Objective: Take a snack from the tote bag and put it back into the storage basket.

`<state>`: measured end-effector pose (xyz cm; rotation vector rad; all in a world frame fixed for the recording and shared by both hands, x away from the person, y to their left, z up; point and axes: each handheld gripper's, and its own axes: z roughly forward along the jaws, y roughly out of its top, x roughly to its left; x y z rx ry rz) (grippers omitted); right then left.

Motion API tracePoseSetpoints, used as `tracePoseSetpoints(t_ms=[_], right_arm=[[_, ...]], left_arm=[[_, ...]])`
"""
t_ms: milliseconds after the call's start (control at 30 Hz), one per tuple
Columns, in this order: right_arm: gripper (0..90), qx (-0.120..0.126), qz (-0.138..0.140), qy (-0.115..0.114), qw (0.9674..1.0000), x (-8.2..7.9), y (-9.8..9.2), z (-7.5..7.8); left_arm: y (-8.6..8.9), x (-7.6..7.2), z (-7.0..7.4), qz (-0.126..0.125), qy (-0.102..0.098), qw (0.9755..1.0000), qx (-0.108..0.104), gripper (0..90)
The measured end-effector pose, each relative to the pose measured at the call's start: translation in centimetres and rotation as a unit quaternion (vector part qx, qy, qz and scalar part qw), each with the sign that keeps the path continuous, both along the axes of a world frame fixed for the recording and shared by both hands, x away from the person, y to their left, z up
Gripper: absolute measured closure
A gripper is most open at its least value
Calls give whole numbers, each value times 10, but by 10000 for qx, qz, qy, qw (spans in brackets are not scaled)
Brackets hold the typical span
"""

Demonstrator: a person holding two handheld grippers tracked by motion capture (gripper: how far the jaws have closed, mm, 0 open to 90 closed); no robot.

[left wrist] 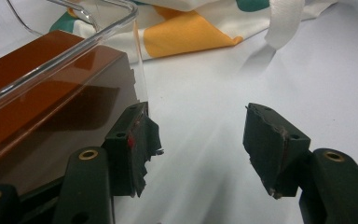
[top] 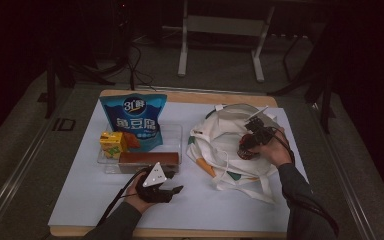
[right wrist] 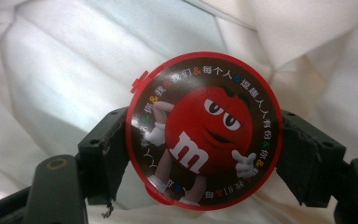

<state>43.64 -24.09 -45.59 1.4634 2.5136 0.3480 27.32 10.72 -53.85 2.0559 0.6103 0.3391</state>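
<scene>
White table (top: pixel 80 200) under dim light, my right gripper (right wrist: pixel 204 154) clamping a round M&M's tub (right wrist: pixel 204 130) over the cloth bag (top: pixel 220 135), my left gripper (left wrist: pixel 198 144) wide and empty left of the bag, beside the clear tray (left wrist: pixel 74 46).

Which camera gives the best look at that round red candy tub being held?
The right gripper view: the M&M's tub faces the lens, clamped between the right gripper pads, over the white tote bag. In the high view it is a small dark-red spot.
</scene>
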Motion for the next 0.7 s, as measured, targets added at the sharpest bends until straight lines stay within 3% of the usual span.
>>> tracePoseSetpoints(t_ms=[100, 233, 300, 333, 567, 700], right_arm=[[252, 73, 42, -5, 10000, -1, 4, -1], [246, -98, 523, 21, 9986, -1, 10, 0], [245, -132, 596, 11, 9981, -1, 10, 1], [240, -204, 803, -41, 9966, -1, 9, 0], [210, -306, 1067, -92, 9938, 1, 6, 0], [207, -350, 1075, -58, 9936, 3, 6, -2]], left_arm=[[0, 0, 0, -4, -4, 10000, 1, 416], [0, 0, 0, -4, -7, 10000, 4, 416], [0, 0, 0, -10, -6, 10000, 2, 416], [0, 0, 0, -8, -10, 10000, 4, 416], [0, 0, 0, -9, -2, 10000, 0, 416], [0, 0, 0, -13, 0, 10000, -2, 416]])
